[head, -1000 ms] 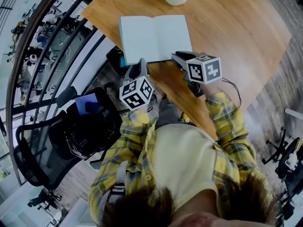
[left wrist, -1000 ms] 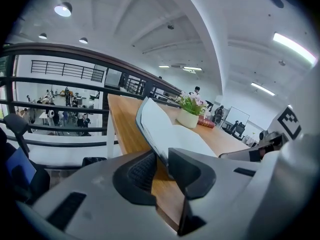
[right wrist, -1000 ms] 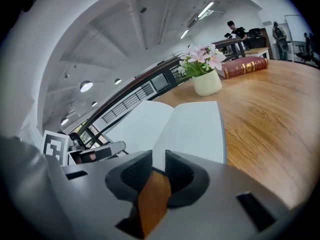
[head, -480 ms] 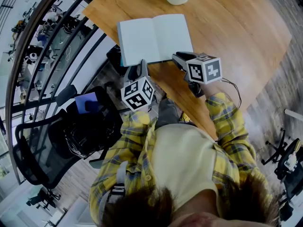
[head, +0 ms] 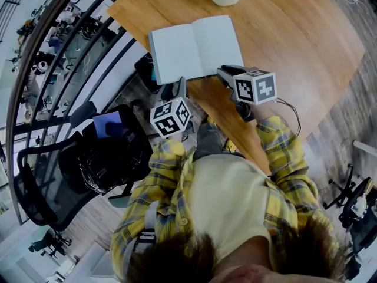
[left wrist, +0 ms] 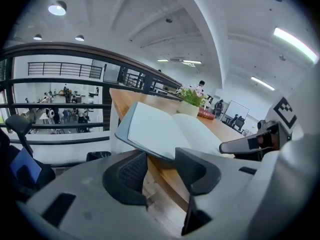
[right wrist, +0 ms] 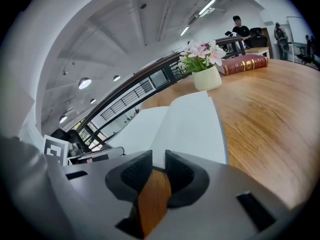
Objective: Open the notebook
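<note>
- The white paper notebook [head: 194,49] lies open and flat on the brown wooden table [head: 294,34], at 12 o'clock from both grippers, as the task wants.
- The left gripper [left wrist: 161,154] has just been opening its jaws. They are wide and empty, likely letting the cover rest.
- The right gripper [right wrist: 158,156] has its jaws slightly apart, pinching nothing.

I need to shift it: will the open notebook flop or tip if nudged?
Probably stiff: the notebook overhangs the table edge without sagging. Most of it rests on wood, so tipping seems unlikely. Thin, so likely light.
</note>
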`<action>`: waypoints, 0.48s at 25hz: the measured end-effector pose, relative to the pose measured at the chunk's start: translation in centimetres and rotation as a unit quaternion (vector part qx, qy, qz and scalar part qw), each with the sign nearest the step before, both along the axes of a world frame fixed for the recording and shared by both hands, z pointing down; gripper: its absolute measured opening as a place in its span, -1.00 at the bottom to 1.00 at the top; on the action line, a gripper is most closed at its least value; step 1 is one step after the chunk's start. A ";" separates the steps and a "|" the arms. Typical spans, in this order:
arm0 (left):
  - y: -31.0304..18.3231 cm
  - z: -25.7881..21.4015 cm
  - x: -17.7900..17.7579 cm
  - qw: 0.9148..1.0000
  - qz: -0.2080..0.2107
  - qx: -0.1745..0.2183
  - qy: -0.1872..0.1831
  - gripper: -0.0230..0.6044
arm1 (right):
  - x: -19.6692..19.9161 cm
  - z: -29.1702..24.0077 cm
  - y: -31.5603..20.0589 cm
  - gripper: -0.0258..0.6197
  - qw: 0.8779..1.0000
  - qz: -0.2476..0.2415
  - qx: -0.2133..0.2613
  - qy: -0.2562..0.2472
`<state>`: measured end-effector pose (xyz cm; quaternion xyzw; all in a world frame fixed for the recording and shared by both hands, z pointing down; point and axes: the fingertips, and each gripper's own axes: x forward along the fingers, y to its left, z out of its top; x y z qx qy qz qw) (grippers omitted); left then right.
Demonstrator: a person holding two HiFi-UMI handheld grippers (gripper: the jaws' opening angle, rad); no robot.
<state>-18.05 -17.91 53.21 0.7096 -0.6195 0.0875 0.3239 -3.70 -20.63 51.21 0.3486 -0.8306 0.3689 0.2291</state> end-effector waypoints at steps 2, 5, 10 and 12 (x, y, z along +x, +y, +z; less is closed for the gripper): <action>0.3 0.2 0.0 1.000 0.008 -0.006 0.012 -0.43 | -0.1 0.2 0.3 -0.50 1.000 -0.001 -0.001 0.000; 0.8 0.4 0.0 0.999 0.018 -0.006 0.029 -0.43 | -0.1 0.4 0.7 -0.50 1.000 -0.003 -0.005 -0.003; 2.4 1.4 0.4 0.998 0.039 -0.026 0.037 -0.43 | 0.1 0.1 1.0 -0.50 1.000 -0.006 -0.001 0.000; 3.0 1.8 0.5 0.998 0.045 -0.032 0.026 -0.43 | 0.2 0.1 1.2 -0.50 1.000 -0.006 -0.001 -0.002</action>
